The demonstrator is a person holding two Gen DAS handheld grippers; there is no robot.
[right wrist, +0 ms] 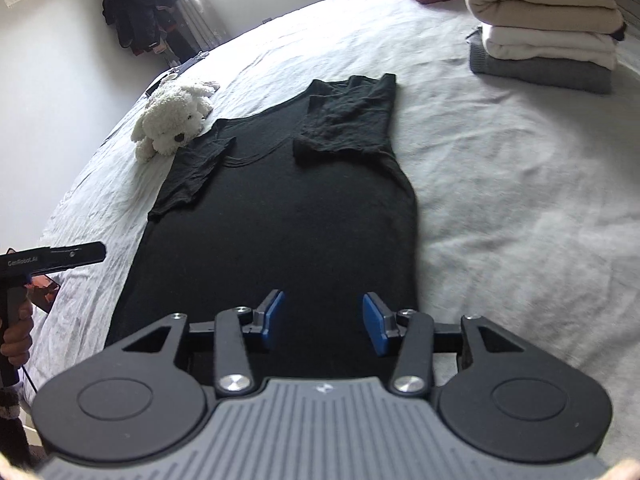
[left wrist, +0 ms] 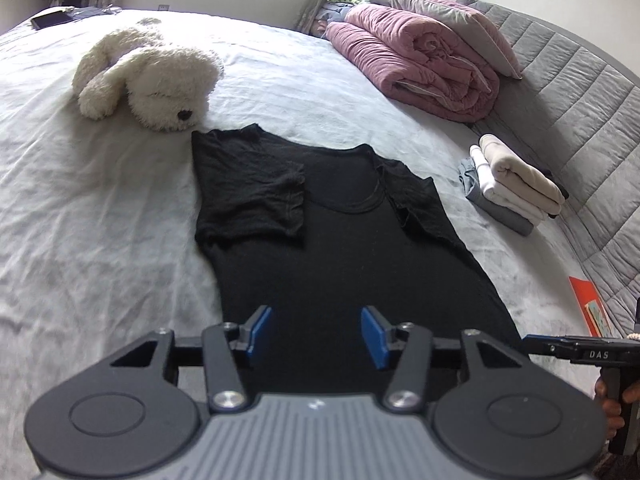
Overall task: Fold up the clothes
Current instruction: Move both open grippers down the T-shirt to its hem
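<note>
Black knit T-shirt (left wrist: 344, 248), sleeves folded inward

A matt black knit cloth T-shirt (left wrist: 340, 248) is lying on a soft, slightly wrinkled pale grey bedsheet (left wrist: 100, 208). A fluffy cream plush toy dog (left wrist: 152, 76) is showing a shaggy pile. The left gripper (left wrist: 316, 336) and right gripper (right wrist: 324, 320) are showing matt black plastic arms, smooth blue pads (right wrist: 376, 324), shiny metal screws and ribbed grey housings. The grey headboard (left wrist: 572, 92) is looking quilted.
</note>
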